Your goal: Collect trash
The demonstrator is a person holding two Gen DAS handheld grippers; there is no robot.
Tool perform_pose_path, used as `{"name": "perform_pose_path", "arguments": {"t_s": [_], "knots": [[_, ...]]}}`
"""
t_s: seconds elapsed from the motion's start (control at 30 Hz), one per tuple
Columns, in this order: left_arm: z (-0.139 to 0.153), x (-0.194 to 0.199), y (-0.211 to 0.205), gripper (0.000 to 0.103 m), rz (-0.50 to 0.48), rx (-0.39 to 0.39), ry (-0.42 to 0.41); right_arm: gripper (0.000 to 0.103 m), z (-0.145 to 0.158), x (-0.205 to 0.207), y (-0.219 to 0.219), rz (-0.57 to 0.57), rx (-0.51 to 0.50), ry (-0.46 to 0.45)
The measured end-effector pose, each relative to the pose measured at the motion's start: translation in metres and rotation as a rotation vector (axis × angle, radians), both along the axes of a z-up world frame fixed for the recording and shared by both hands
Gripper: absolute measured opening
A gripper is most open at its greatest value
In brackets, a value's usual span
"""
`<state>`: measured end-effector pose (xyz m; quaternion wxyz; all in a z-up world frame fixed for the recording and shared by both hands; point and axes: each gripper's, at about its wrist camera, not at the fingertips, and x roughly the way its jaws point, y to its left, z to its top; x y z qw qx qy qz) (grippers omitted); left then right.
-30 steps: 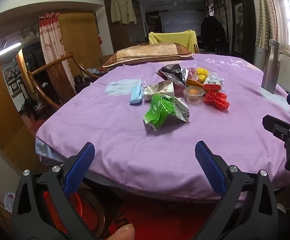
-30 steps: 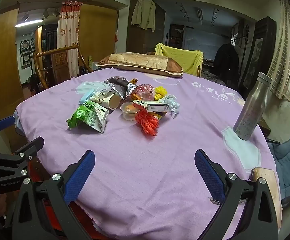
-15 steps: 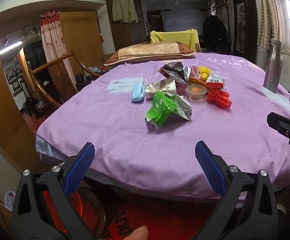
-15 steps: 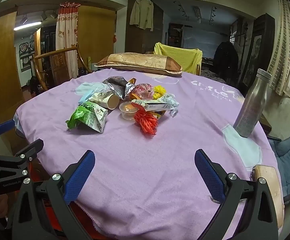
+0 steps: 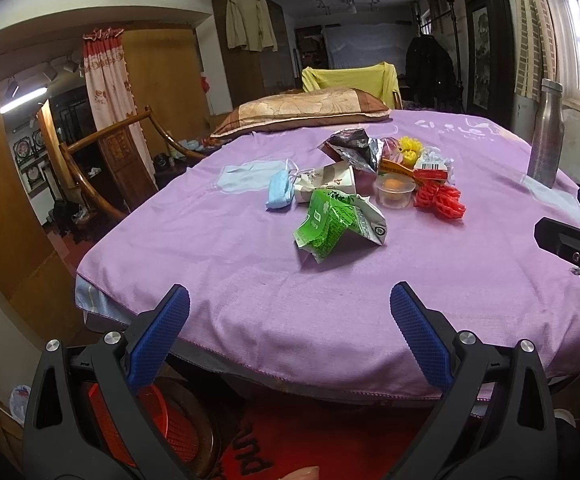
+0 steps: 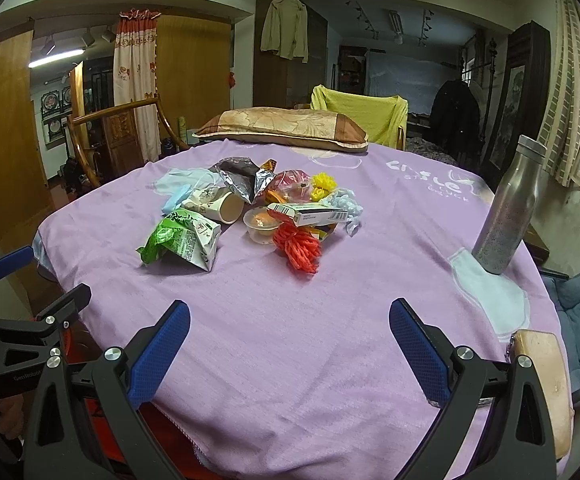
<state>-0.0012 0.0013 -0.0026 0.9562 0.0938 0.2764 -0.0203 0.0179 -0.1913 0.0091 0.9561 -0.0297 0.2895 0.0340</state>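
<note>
Jaws of both grippers stay wide, trash pile [image 5: 370, 192] nearer

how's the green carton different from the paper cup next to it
The green carton is crushed and crumpled out of shape; the paper cup keeps its round form. The carton is bright green and white with dense print, while the cup is off-white with faint markings. The carton sits nearest the table edge, in front; the cup lies on its side just behind it, its open mouth showing. Both rest on the purple cloth, ungrasped.
</note>
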Motion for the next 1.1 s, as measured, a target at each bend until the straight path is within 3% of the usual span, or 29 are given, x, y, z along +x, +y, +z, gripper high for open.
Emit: {"name": "perform_pose_path", "arguments": {"t_s": [1.1], "knots": [[-0.0017,-0.0002,-0.0008,0.096,0.013,0.020,-0.006,0.098,-0.0008,0.0010,-0.0022,-0.007,0.003,0.003]]}}
